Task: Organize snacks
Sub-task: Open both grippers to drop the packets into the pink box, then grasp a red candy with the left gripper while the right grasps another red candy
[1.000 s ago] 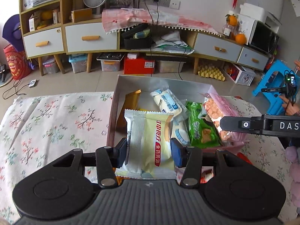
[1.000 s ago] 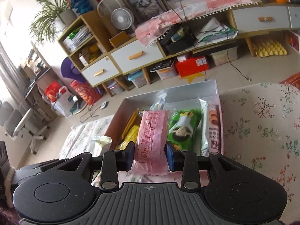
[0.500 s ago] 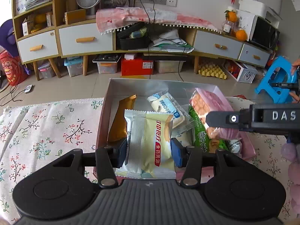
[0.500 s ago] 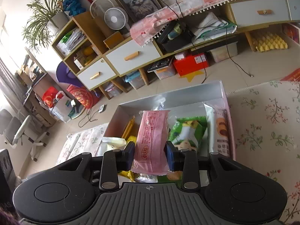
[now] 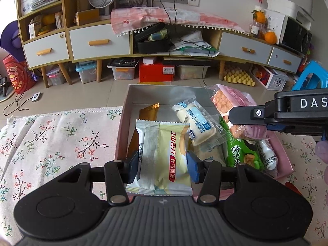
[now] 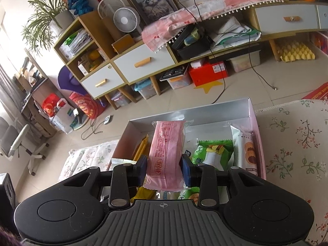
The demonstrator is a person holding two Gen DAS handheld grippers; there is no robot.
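Note:
My left gripper (image 5: 162,166) is shut on a white and yellow snack packet (image 5: 164,153), held over the near left part of the pink box (image 5: 284,155). My right gripper (image 6: 164,169) is shut on a pink snack packet (image 6: 167,153) above the middle of the box (image 6: 254,119); the same packet (image 5: 235,110) and gripper arm show at the right of the left wrist view. Inside the box lie a gold packet (image 5: 147,112), a blue and white packet (image 5: 196,125), a green packet (image 5: 242,153) and a white cookie packet (image 6: 246,149).
The box sits on a floral cloth (image 5: 51,139) covering the table. Beyond the table's far edge are the tiled floor (image 5: 92,94), a long sideboard (image 5: 98,43) with drawers, storage bins and a blue stool (image 5: 311,78) at the right.
Both grippers have moved forward over the box, still holding their packets. The pink packet has risen and swung toward the box's far side.

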